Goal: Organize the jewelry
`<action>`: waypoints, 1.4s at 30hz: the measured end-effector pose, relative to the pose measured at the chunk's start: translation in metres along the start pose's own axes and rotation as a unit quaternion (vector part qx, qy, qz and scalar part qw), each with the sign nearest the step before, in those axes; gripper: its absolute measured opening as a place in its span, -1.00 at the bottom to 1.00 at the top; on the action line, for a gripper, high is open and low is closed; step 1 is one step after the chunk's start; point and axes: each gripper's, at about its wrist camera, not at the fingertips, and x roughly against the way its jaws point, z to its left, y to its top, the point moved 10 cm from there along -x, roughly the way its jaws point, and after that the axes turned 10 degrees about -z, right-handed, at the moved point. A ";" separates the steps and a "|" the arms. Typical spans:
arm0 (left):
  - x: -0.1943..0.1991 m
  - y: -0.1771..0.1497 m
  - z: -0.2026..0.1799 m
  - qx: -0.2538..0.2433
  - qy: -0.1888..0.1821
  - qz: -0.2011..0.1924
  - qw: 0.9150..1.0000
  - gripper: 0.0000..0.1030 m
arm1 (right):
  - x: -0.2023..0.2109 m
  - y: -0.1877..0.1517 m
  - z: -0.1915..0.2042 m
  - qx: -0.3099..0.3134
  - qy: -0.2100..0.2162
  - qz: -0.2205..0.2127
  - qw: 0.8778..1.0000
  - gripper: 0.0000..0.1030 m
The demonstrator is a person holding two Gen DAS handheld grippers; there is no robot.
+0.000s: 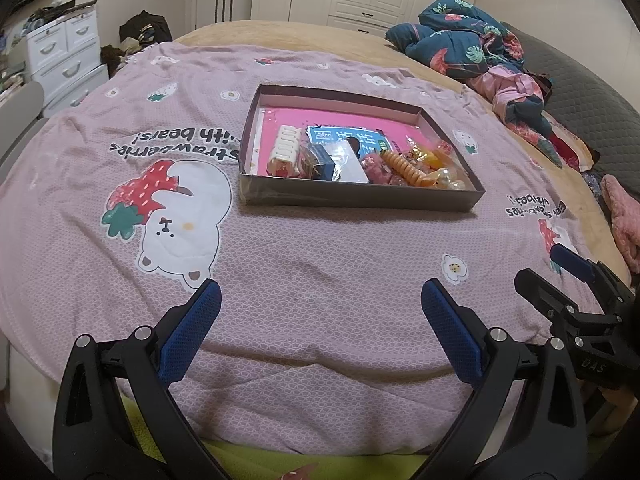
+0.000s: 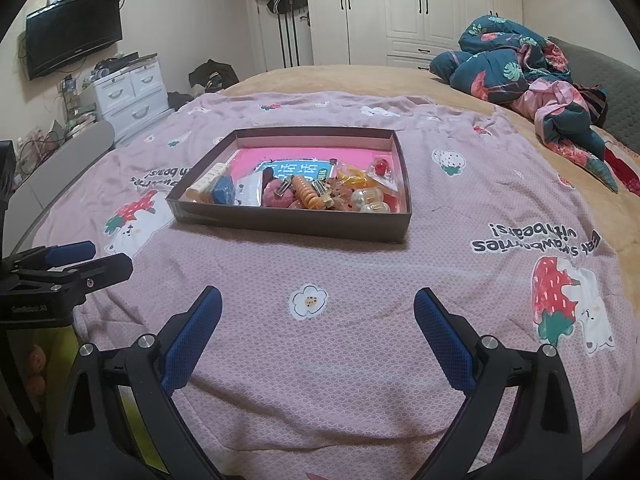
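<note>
A shallow dark cardboard box [image 1: 352, 196] sits flat mid-bed on the pink quilted strawberry-bear bedspread [image 1: 300, 292], presumably so both arms can reach it. Inside, heaped toward the near wall, lie a ridged white plastic hair claw [image 1: 286, 148], a coiled orange hair tie [image 2: 306, 196] and glossy pearl-like beads [image 2: 370, 200]. The left gripper [image 1: 320, 316] and right gripper [image 2: 316, 320] hover short of it, blue textured fingers [image 2: 192, 340] spread wide, empty.
</note>
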 end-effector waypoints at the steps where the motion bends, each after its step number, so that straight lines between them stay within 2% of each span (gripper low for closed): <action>1: 0.000 0.000 0.000 0.000 0.000 0.000 1.000 0.82 | 0.000 0.000 0.000 0.000 0.000 0.000 1.000 0.87; 37: 0.003 0.000 -0.001 -0.001 0.000 0.000 1.000 0.82 | 0.001 0.002 0.000 0.001 0.000 0.000 1.000 0.87; 42: 0.002 -0.003 -0.003 0.004 -0.008 0.004 1.000 0.82 | 0.002 0.002 -0.001 0.000 -0.002 0.000 1.000 0.87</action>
